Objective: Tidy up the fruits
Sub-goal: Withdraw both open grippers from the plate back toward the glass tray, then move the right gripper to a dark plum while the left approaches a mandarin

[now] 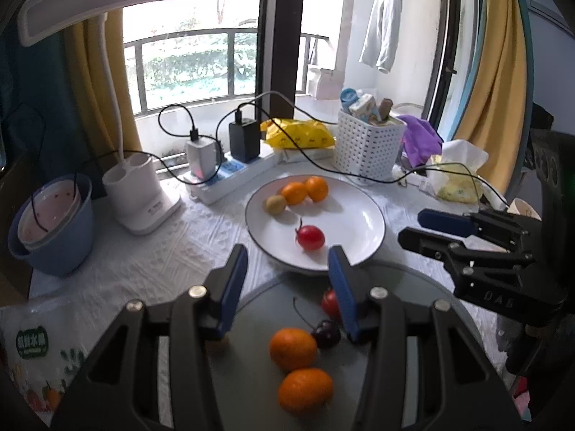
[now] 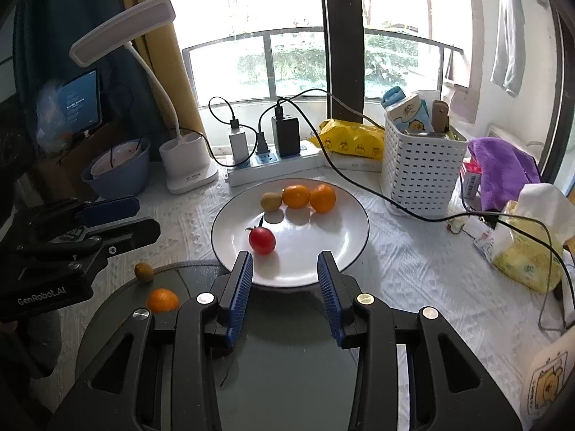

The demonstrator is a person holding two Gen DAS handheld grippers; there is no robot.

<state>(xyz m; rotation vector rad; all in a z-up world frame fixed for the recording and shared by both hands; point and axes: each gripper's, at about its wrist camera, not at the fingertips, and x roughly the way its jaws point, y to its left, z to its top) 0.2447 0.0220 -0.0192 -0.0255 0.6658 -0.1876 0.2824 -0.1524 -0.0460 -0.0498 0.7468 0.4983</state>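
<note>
A white plate [image 1: 359, 215] [image 2: 323, 237] holds a kiwi [image 1: 275, 204] [image 2: 271, 201], two oranges [image 1: 294, 193] [image 2: 296, 196] and a red cherry tomato [image 1: 310, 237] [image 2: 262, 240]. A grey round tray [image 1: 413, 287] [image 2: 118, 309] in front holds two oranges [image 1: 293, 348], a dark cherry [image 1: 326, 334] and a red fruit [image 1: 330, 303]; the right wrist view shows an orange [image 2: 162, 300] and a kiwi [image 2: 144, 272] on it. My left gripper [image 1: 287, 262] is open and empty above the tray. My right gripper [image 2: 284, 269] is open and empty at the plate's near edge.
A power strip [image 1: 230, 176] with chargers and cables runs behind the plate. A white basket [image 1: 366, 143], yellow packet [image 1: 298, 133], lamp base [image 1: 138, 194], blue bowl [image 1: 54, 244] and tissue pack [image 2: 528, 251] surround it. A black cable [image 2: 395, 201] crosses the table on the right.
</note>
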